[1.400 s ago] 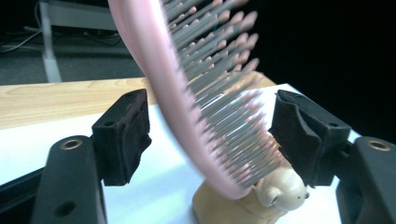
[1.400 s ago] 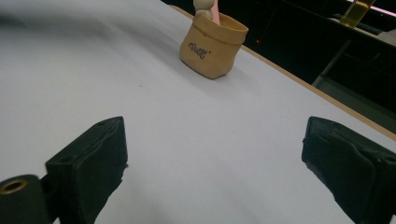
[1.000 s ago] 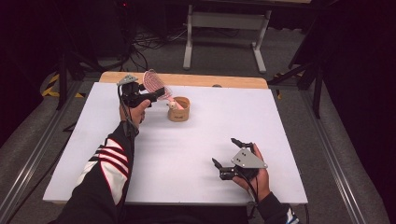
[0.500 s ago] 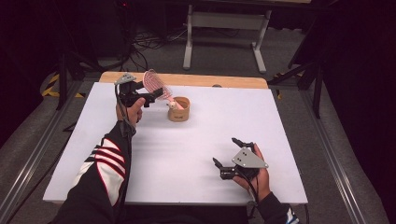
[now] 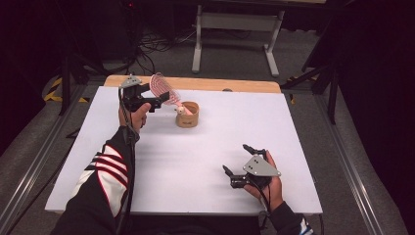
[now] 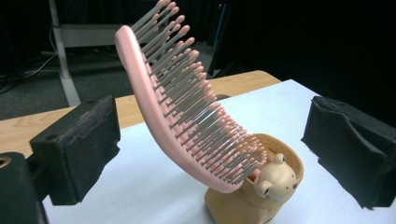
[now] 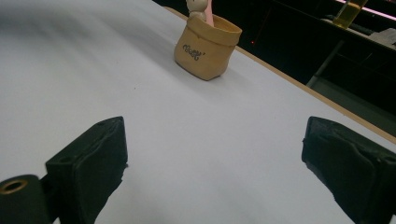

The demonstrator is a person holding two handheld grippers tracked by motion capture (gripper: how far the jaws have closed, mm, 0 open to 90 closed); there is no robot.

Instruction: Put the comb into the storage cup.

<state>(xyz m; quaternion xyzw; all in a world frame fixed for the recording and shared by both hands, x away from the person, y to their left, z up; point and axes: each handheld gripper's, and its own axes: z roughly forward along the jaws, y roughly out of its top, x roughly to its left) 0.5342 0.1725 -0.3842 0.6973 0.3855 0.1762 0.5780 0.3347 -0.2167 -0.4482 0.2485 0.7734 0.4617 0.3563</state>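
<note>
Bristles of the pink hairbrush (image 6: 187, 116) stand between my left gripper's (image 6: 210, 154) wide, untouching jaws, handle in the holder (image 6: 252, 196); my right gripper (image 7: 215, 172) gapes wide over bare table (image 7: 70, 70).

Lighting: overhead, even; white desk (image 5: 195, 161) bright, surrounding room dim to black. Shadows: soft and short under the hands and beside the tan holder (image 5: 188, 115). Glare: none marked on the matte top. Focus: high view mildly soft and grainy; left gripper view crisp on the pink brush (image 6: 187, 116); right gripper view blurred toward its upper-left edge. Near jaws dark, lacking detail.
</note>
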